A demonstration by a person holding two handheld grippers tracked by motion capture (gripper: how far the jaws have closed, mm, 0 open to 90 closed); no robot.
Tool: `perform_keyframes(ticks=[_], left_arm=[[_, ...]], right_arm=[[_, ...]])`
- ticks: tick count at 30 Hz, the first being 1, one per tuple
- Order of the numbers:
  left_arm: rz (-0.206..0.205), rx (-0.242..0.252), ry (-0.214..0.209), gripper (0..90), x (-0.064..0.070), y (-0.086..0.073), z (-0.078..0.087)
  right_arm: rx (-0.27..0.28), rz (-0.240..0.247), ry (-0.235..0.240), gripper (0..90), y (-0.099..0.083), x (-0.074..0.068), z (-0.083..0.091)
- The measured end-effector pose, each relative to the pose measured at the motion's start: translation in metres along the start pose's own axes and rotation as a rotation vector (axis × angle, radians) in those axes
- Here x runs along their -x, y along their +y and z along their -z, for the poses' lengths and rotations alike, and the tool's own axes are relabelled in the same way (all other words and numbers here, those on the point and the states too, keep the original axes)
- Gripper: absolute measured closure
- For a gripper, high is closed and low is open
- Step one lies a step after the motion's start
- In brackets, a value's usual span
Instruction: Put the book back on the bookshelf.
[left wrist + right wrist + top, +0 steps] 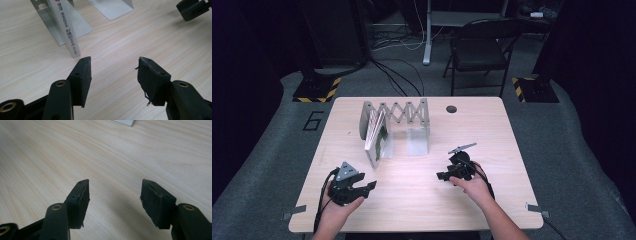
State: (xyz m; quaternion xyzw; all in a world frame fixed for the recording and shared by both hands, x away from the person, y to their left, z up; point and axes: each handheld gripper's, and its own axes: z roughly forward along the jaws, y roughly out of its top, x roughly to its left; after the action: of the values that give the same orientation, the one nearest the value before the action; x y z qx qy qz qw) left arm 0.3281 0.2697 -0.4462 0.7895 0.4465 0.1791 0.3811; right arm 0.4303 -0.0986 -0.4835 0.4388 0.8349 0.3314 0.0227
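The book (pixel 67 27) leans in the rack (pixel 396 116) ahead and left of my left gripper (pixel 113 67), spine running up and away. My left is nearer than my right gripper (pixel 115 188). Both jaws spread, empty.

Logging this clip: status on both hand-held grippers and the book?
Left hand-held gripper open, empty. Right hand-held gripper open, empty. Book leaning in the expanding bookend rack, untouched. Nothing in the way.

A lab: dark curtains, hazard-taped stand bases (pixel 317 90), floor cables (pixel 398 75) and a folding chair (pixel 479 50).
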Motion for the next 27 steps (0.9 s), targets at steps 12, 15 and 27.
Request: perform_keyframes(ticks=[12,15,27], left_arm=[[-0.015,-0.039,0.021,44.9,-0.014,-0.017,-0.017],[-0.001,-0.068,0.020,44.9,-0.016,-0.021,-0.024],[-0.032,-0.090,0.027,44.7,-0.012,-0.026,-0.037]], right_arm=[[-0.007,0.006,-0.011,39.7,-0.001,0.000,-0.002],[-0.015,0.024,-0.017,39.6,-0.001,-0.001,-0.003],[-0.019,0.042,-0.018,39.3,-0.002,-0.003,-0.007]])
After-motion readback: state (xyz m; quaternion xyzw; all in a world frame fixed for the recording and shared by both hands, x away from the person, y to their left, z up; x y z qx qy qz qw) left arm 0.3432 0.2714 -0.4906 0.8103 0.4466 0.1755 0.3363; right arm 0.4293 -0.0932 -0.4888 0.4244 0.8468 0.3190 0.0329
